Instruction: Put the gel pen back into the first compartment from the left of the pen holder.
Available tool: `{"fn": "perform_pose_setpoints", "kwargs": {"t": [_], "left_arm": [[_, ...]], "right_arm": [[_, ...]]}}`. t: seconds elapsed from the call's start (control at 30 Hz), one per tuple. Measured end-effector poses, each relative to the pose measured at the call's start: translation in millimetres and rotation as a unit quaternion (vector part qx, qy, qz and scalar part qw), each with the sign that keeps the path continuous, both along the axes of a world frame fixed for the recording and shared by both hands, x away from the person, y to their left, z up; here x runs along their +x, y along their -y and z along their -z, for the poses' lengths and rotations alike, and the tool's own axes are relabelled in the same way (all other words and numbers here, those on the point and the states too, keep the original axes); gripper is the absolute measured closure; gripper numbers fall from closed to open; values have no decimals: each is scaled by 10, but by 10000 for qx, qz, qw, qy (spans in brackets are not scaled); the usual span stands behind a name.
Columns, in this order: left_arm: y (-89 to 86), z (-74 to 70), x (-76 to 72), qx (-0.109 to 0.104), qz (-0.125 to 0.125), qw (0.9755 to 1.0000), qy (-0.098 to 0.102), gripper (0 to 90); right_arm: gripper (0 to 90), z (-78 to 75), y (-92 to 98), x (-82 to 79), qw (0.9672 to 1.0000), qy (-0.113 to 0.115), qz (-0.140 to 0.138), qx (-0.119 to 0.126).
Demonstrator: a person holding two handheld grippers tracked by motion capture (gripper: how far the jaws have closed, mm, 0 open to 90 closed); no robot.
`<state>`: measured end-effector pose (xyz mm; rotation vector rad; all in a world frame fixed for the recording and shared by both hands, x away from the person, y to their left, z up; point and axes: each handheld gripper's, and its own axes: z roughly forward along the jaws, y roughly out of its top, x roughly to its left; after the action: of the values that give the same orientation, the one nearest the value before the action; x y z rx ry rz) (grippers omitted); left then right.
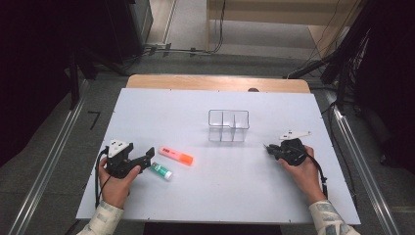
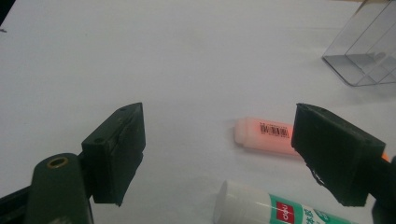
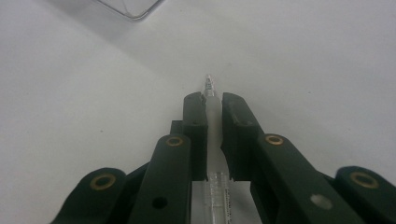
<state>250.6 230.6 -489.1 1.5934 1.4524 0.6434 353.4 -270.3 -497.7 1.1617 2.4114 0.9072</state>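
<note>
My right gripper (image 1: 270, 148) (image 3: 213, 105) rests low on the white table at the right, its jaws shut on a thin clear pen (image 3: 214, 140) whose tip pokes out past the fingertips. My left gripper (image 1: 147, 157) (image 2: 222, 140) sits at the left with its jaws wide open and nothing between them. Just beyond it lies an orange highlighter (image 1: 176, 155) (image 2: 264, 135), and a white and green glue stick (image 1: 161, 171) (image 2: 261, 207) lies nearer, by the right jaw. A clear divided organizer (image 1: 228, 126) (image 2: 364, 51) stands mid-table, apart from both grippers.
The white board (image 1: 205, 196) covers a wooden table whose far edge (image 1: 215, 82) shows behind it. A corner of the clear organizer (image 3: 130, 7) shows at the top of the right gripper view. Metal rails and dark equipment flank the table.
</note>
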Motion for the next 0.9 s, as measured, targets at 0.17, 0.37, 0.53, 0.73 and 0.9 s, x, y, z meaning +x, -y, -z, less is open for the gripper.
{"fn": "perform_pose_setpoints", "kwargs": {"t": [0.17,0.37,0.53,0.73,0.9], "left_arm": [[-10,-6,-2,-9,-5,10000,4,180],[-19,-5,-3,-6,-2,10000,4,180],[-24,-7,-3,-17,-10,10000,4,180],[-28,-7,-2,-46,-31,10000,4,180],[-32,-8,-2,-60,-27,10000,6,180]], "right_arm": [[789,-13,34,-1,9999,7,136,95],[790,-68,76,-22,9993,62,234,279],[791,-111,91,-49,9988,148,263,388],[790,-163,114,-68,9982,206,288,493],[790,-213,116,-93,9975,298,300,561]]}}
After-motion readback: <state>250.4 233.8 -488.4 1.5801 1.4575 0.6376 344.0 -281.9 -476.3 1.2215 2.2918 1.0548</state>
